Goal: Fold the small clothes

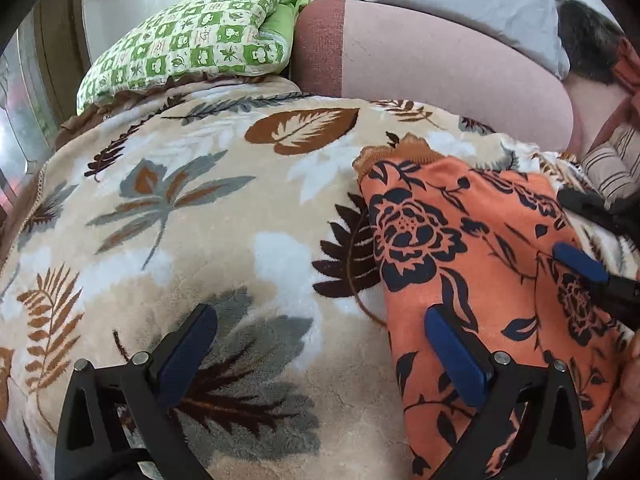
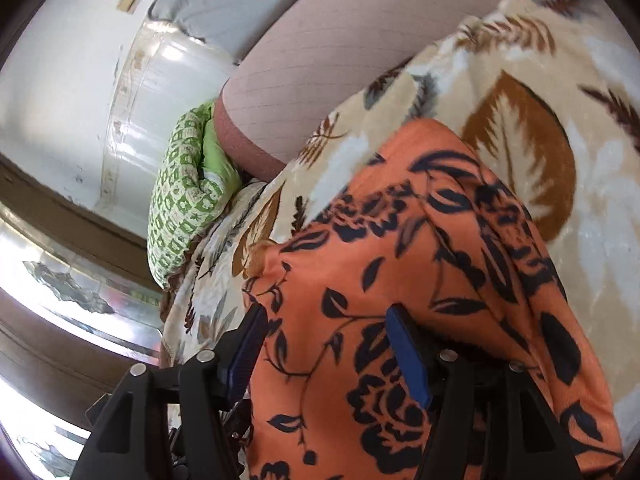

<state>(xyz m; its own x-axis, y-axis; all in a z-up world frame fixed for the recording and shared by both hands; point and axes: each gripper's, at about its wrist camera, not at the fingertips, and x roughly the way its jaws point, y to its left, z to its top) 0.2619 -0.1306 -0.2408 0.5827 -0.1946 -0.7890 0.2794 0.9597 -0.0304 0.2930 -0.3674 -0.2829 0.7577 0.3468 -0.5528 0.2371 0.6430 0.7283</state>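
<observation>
Roughly, progress: the orange floral garment (image 1: 480, 264) looks part-way folded, judging by the doubled layer and a straight edge down its left side; I would guess at least one fold is in and a final fold or a tidy-up is left
Where it lies: on the leaf-print blanket (image 1: 200, 208) spread over the bed, toward the right-hand part of it as the left wrist camera shows, well apart from the green checked pillow (image 1: 188, 44) at the far end
Which way it points: a gathered, ribbed hem or waistband sits at the far end, toward the pink bolster (image 1: 432, 56); the near end runs out of view under the grippers, so what kind of garment it is I cannot tell
Long axis: runs from near to far along the bed, leaning a little to the right at the near end
Left gripper (image 1: 320, 352): jaws spread wide with nothing between them; one finger is over bare blanket, the other over the garment's left edge
Right gripper (image 2: 326, 354): jaws parted, orange cloth lying between and beneath them; whether they pinch a fold I cannot tell, and the view is blurred
Left to do: by my reckoning, bring the near end up toward the hem, then smooth it flat
</observation>
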